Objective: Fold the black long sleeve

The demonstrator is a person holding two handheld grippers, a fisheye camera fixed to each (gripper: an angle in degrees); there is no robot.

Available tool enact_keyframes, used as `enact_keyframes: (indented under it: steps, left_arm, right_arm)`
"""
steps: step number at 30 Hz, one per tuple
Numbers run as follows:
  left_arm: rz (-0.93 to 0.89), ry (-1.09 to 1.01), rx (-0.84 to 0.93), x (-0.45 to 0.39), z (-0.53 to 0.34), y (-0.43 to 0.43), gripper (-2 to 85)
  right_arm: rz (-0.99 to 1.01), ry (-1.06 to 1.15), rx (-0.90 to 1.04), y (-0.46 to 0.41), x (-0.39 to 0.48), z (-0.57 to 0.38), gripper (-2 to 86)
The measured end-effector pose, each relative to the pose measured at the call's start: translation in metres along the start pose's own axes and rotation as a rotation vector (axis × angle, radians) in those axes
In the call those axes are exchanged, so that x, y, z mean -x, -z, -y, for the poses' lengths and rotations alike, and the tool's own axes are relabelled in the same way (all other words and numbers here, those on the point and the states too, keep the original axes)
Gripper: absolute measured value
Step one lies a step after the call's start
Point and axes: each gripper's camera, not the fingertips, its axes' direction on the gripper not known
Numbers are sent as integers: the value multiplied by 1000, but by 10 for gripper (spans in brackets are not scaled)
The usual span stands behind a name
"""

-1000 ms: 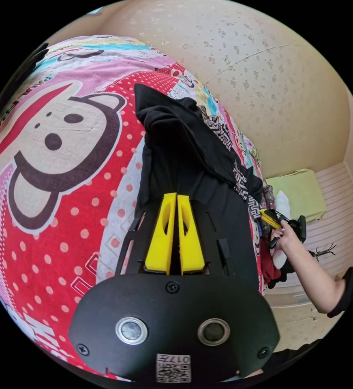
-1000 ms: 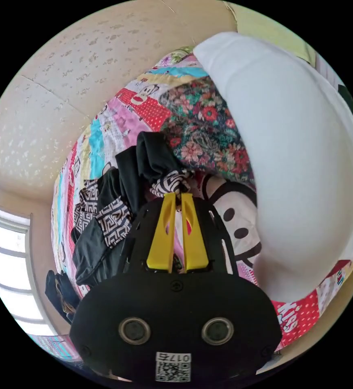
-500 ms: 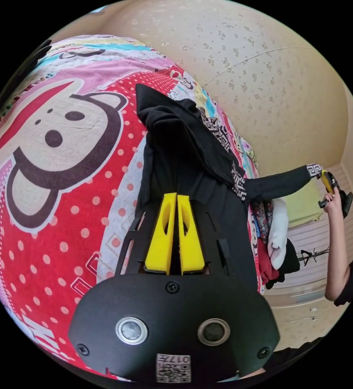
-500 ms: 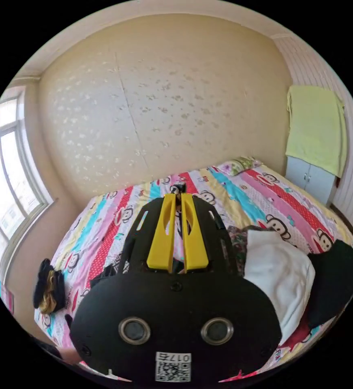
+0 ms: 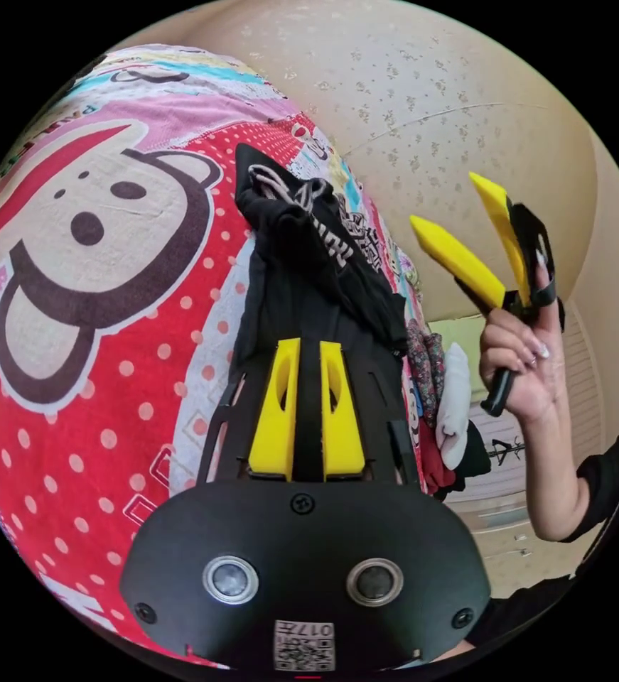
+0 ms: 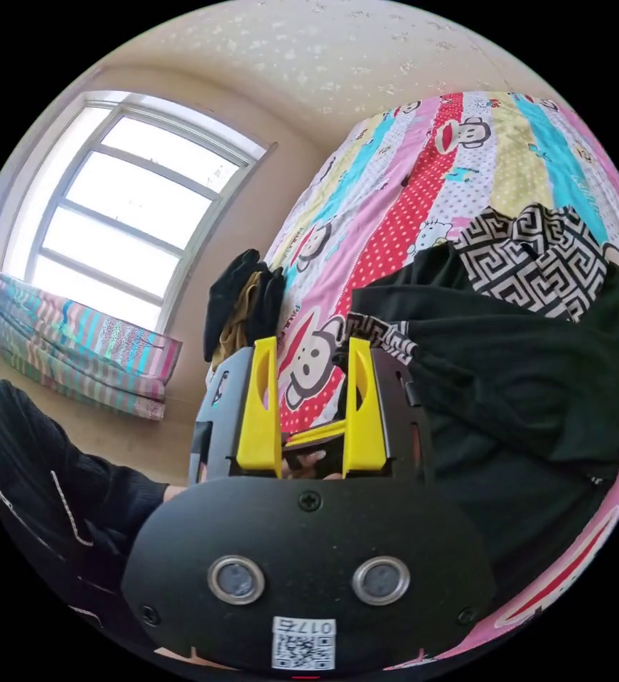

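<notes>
- Since half a second ago the right claw has let go of the patterned cuff and spread wide, raised clear of the bed;
- left claw now slightly parted over the black long sleeve, gripping nothing;
- garment lies near the bed's edge.

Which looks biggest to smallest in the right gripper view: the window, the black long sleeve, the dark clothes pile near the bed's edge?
1. black long sleeve, spread over the bedsheet, though it lies close to the camera.
2. window, not far behind it, so this order is unsure.
3. dark clothes pile, clearly smallest.
</notes>
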Motion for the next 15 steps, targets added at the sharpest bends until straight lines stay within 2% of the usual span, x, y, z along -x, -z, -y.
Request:
enact_keyframes:
  steps: [3, 8, 12, 15]
  left_arm:
    - [-56, 15, 39, -11, 11, 14, 98]
    - [-7, -50, -92, -41, 36, 61, 124]
    - [-2, -47, -94, -46, 79, 69, 129]
    - [-26, -48, -110, -51, 103, 68, 126]
  right_arm:
    - [-131, 5, -7, 25, -13, -14, 132]
    - [-362, -18, 15, 65, -62, -18, 129]
    - [-297, 16, -11, 63, -87, 3, 127]
    - [-224, 101, 52, 37, -96, 35, 124]
